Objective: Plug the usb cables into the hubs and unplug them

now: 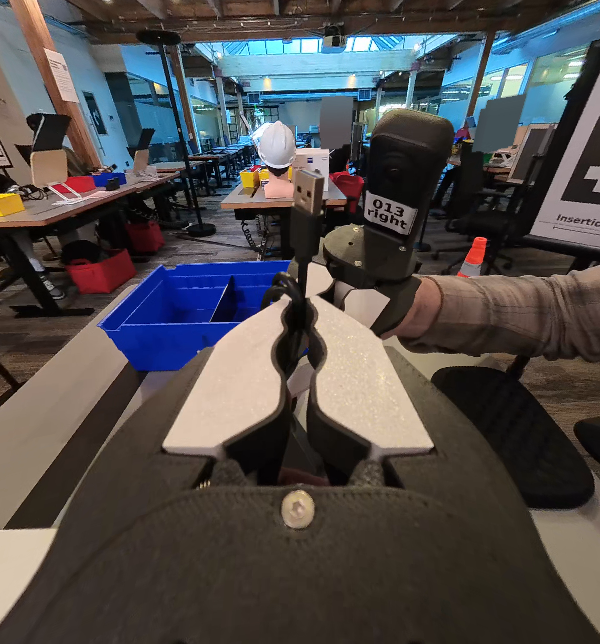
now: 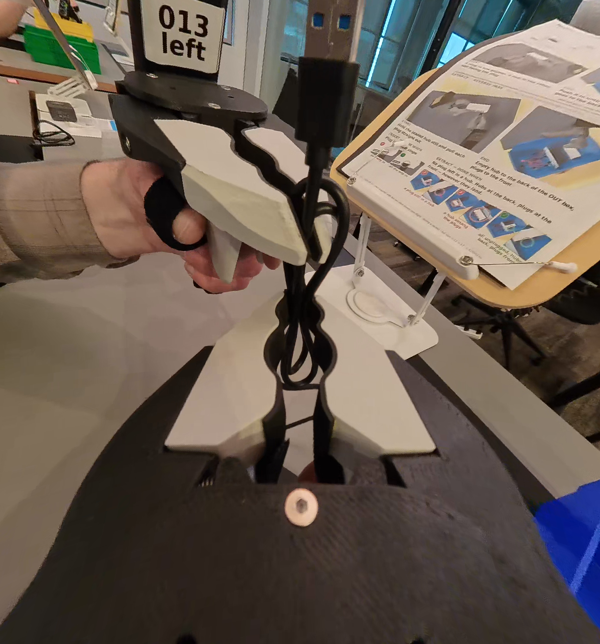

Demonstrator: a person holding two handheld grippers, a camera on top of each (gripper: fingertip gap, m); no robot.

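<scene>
Black USB cable up in the air between both claws, metal plug pointing straight up, bundled loops hanging below it. Left claw clamped on USB cable just under the plug's strain relief, white fingers pressed together around the cord. Right claw clamped on USB cable too, lower down, gripping the looped bundle; one loop sagging through the scalloped gap between its fingers. Two claws very close, almost tip to tip, right one coming in from the side with a hand and plaid sleeve behind it. Left hand wrapped on its trigger, finger through a black loop.

Beneath, pale grey surface. Blue divided bin sitting at the far edge, just behind the held cable, compartments showing bare. Instruction sheet on a tilted wooden clipboard stand on a white base, beside the right claw. Further back, open office: white hard hat on a mannequin head, orange traffic cone, red fabric bin on the floor.
</scene>
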